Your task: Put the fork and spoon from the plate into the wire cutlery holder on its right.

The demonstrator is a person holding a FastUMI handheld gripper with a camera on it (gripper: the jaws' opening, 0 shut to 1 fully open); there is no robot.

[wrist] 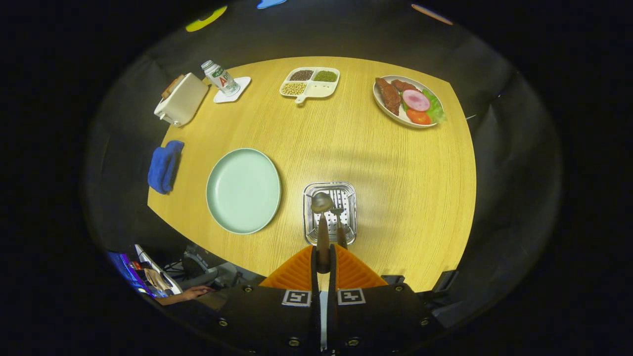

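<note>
Holding a spoon (322,217) by its handle, the gripper (323,262) has its fingers clamped together over the holder (330,213) near the table's (395,173) front edge. Fork (339,222) stands inside; plate (243,190) alongside lies bare; spoon's release remains.

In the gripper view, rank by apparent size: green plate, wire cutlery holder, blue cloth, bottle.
1. Green plate
2. Wire cutlery holder
3. Blue cloth
4. Bottle, farthest away, so its smallness is partly distance.
The gripper is shut on the spoon.

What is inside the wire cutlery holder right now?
The fork stands in the wire cutlery holder; the spoon, clamped by the gripper, hangs over it. The spoon covers part of its floor.
</note>
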